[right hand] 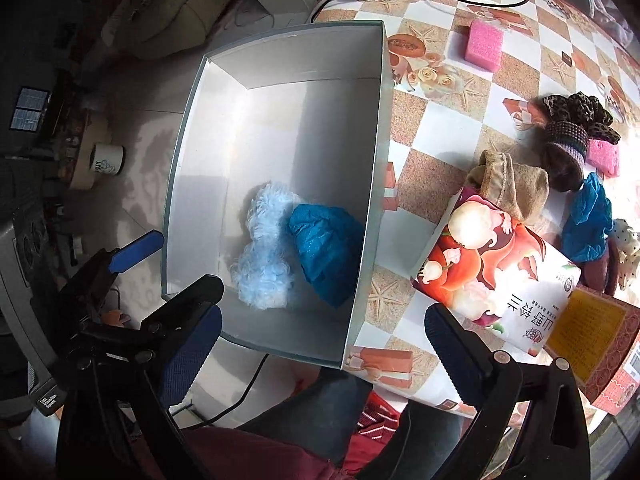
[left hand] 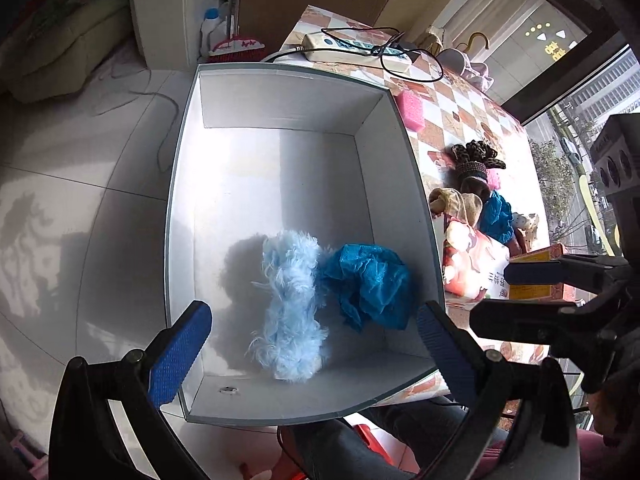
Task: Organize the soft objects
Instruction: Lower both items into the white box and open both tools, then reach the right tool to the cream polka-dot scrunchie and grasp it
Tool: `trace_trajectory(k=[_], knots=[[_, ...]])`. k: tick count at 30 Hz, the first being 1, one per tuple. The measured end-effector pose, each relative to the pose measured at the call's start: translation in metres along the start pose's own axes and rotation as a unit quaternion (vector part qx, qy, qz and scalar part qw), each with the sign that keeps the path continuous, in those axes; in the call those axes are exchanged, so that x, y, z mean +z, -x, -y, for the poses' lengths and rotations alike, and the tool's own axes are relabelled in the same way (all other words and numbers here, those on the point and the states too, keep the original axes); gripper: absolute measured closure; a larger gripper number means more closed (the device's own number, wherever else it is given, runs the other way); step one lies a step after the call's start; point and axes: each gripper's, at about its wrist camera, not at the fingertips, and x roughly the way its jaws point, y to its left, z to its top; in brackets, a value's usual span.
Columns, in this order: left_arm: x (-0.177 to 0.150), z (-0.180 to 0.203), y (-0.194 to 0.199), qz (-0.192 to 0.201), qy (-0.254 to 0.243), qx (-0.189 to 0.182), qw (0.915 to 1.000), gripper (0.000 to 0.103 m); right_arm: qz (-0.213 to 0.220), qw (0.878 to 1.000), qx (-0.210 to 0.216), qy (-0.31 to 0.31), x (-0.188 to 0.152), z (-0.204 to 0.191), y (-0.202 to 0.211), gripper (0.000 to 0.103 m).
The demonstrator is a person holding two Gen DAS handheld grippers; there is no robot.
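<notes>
Left wrist view: the left gripper (left hand: 314,334) hangs over the white box (left hand: 184,184), jaws spread wide with nothing between them.
Right wrist view: the right gripper (right hand: 322,350) sits over the box's near corner (right hand: 348,344) and the bench (right hand: 436,168), jaws likewise wide apart and holding nothing.
In the box: two soft things lie on its floor toward the near end, a fluffy pale-blue piece (left hand: 290,312) and a crumpled blue cover (left hand: 368,288), touching side by side.
Left on the bench: a beige cloth pouch (right hand: 516,188), a second blue crumpled cover (right hand: 590,224), a dark knitted bundle with a leopard-print piece (right hand: 576,120), a pink sponge (right hand: 484,44) farther off, another pink sponge (right hand: 604,156) beside the bundle, and a spotted soft bit (right hand: 628,244) at the edge.
Other items: a printed tissue pack (right hand: 500,276) and an orange carton (right hand: 600,340) rest near the box; whether they belong in the sorting I can't say.
Progress: early, I'd judge, with two pieces in and most of the pile waiting.
Next: either hand seems free to reach for the cluster on the bench.
</notes>
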Motion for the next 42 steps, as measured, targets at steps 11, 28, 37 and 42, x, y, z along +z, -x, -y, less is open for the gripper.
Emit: trace_trajectory(k=[11, 28, 37, 42], knots=[[0.041, 0.057, 0.012, -0.010, -0.076, -0.018, 0.9969, 0.000, 0.079, 0.994, 0.008, -0.071, -0.006, 0.048, 0.077, 0.001], [0.081, 0.160, -0.033, -0.056, -0.108, 0.021, 0.9923, 0.000, 0.051, 0.953, -0.052, -0.295, -0.033, 0.319, 0.117, 0.001], [0.101, 0.192, -0.074, -0.093, -0.105, 0.070, 0.9875, 0.000, -0.075, 0.963, 0.012, -0.257, 0.012, 0.368, 0.003, 0.001], [0.133, 0.214, -0.109, -0.100, -0.119, 0.085, 0.9843, 0.000, -0.064, 0.952, -0.138, -0.266, 0.002, 0.406, 0.006, 0.001]])
